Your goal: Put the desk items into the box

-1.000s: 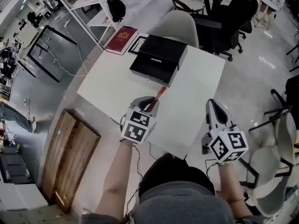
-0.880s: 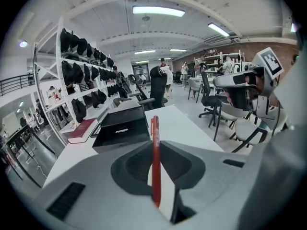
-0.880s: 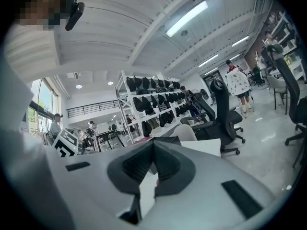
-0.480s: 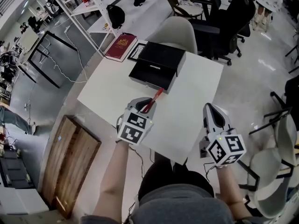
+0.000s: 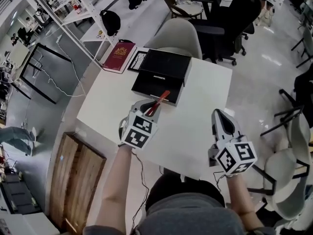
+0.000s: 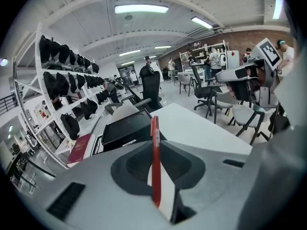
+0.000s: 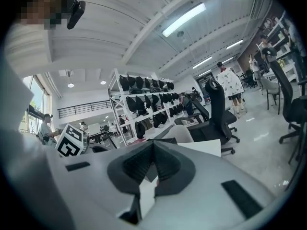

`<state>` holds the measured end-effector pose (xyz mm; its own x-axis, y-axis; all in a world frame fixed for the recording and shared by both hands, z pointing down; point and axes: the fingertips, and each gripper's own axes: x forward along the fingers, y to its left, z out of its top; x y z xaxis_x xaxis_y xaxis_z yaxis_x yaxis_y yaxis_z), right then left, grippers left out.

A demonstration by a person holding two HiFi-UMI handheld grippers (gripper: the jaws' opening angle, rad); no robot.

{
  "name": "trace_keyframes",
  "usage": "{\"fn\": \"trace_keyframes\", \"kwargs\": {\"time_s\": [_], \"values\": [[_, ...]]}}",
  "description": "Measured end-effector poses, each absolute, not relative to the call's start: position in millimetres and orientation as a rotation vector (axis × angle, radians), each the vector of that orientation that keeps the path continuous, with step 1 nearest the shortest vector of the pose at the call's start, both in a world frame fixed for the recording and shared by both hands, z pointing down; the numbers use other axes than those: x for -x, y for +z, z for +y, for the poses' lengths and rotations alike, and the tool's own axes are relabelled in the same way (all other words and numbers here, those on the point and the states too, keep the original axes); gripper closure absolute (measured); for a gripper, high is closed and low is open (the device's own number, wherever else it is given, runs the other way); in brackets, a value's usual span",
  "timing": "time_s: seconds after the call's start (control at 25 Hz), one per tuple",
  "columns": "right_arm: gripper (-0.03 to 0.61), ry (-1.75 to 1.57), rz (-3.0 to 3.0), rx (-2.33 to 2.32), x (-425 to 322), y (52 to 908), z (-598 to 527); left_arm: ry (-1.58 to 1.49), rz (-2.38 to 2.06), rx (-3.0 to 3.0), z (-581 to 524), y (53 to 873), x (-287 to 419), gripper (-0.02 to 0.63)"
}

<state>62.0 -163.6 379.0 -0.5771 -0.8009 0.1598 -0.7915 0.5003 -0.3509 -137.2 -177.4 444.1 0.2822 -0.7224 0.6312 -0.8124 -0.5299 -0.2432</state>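
Box (image 5: 161, 75), black, lies on the white surface (image 5: 205, 106) just ahead of the left tongs (image 5: 151, 105). Beyond it a red book (image 5: 119, 56) waits outside. Left tongs clamp a red pen (image 5: 162, 97), tip at the box's near edge, not in yet. Right tongs (image 5: 220, 115) are closed and empty.

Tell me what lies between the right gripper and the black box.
Nothing but bare white table: the head view shows an open stretch of tabletop between the right gripper and the black box.

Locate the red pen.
The slim red pen is clamped in the left tongs, left of centre in the head view, its far end at the near edge of the open black box.
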Motion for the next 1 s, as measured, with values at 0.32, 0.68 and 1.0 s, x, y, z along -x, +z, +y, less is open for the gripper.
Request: {"fn": "trace_keyframes", "kwargs": {"time_s": [0.32,0.68,1.0], "values": [[0.574,-0.633,2.661,1.533,-39,387,-184,1.196,-1.278,-2.515,-217,455,158,0.561],[0.574,-0.675,2.612,1.641,-16,402,-196,1.409,-0.982,-2.631,-247,483,170,0.561],[0.574,-0.693,2.548,1.754,-5,407,-199,1.495,-0.685,-2.702,-266,505,172,0.561]]}}
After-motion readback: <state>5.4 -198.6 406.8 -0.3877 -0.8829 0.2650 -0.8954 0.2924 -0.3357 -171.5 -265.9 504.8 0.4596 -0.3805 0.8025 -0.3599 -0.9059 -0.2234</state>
